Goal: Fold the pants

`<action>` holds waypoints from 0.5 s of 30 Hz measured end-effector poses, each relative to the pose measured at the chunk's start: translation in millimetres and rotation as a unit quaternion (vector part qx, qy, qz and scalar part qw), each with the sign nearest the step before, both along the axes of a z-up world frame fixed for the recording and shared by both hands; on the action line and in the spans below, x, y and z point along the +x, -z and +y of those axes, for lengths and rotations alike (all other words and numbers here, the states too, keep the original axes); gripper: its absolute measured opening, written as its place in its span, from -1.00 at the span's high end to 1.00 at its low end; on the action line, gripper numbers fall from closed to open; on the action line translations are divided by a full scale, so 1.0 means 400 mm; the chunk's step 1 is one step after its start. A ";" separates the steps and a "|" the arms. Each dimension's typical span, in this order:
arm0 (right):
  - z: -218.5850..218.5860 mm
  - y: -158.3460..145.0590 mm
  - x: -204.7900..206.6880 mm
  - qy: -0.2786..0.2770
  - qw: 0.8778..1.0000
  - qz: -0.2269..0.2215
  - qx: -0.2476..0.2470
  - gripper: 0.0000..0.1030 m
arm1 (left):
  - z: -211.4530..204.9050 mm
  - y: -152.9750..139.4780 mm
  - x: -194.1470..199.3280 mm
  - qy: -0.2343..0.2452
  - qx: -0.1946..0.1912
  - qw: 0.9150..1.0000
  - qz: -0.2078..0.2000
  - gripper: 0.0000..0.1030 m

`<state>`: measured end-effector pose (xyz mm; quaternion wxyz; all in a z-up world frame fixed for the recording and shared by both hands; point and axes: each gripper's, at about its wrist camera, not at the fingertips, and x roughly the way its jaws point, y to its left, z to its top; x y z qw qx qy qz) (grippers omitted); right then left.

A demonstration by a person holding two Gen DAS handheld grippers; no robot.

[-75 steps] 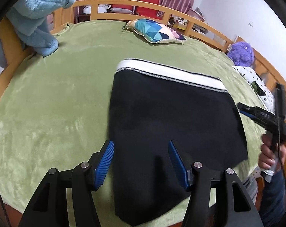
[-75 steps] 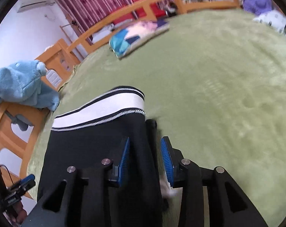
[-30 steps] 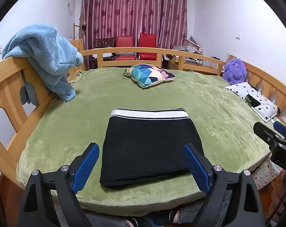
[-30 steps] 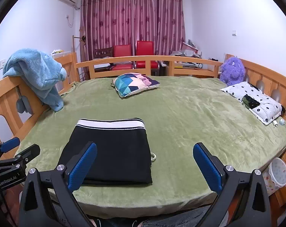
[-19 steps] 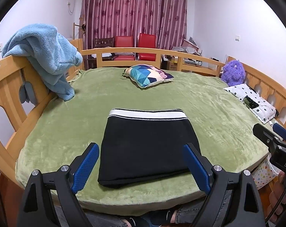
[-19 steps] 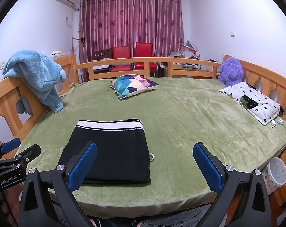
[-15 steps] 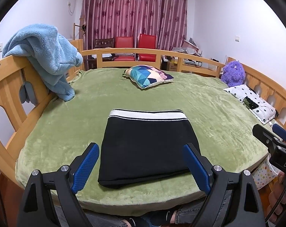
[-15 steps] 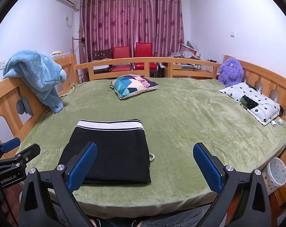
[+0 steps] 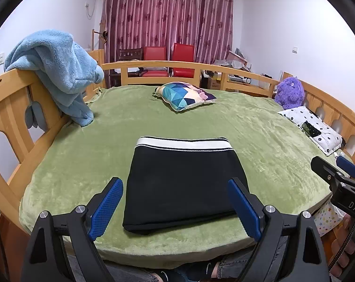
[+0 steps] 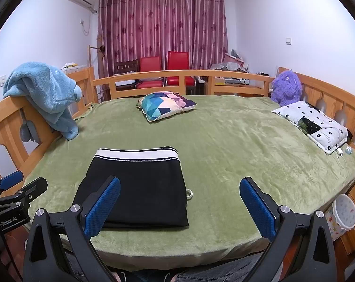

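Pants: black pants (image 9: 182, 183) with a white waistband, folded into a compact rectangle, lying flat on the green bed (image 9: 259, 136) near its near edge, waistband at the far side.
Left gripper: left gripper (image 9: 175, 209) spread wide, holding nothing, pulled back off the bed.
Right gripper: right gripper (image 10: 179, 209) equally wide, empty.
Key relation: pants lie straight ahead of the left gripper, between its fingers; from the right gripper they sit ahead and left, so the left is better aligned.
Task progress: folding looks complete.
View difference: only the right wrist view shows a small white loop (image 10: 189, 193) at the pants' right edge.
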<state>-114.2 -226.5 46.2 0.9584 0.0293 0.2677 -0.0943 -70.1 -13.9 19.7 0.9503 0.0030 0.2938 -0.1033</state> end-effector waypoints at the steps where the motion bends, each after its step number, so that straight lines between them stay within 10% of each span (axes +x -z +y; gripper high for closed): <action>1: 0.000 -0.001 -0.001 0.001 1.000 -0.001 0.000 -0.95 | -0.001 -0.002 -0.001 -0.001 0.000 1.000 -0.001 -0.75; 15: 0.001 0.011 0.002 0.003 1.000 -0.001 0.002 -0.95 | 0.005 -0.006 -0.003 -0.002 -0.001 1.000 -0.001 -0.75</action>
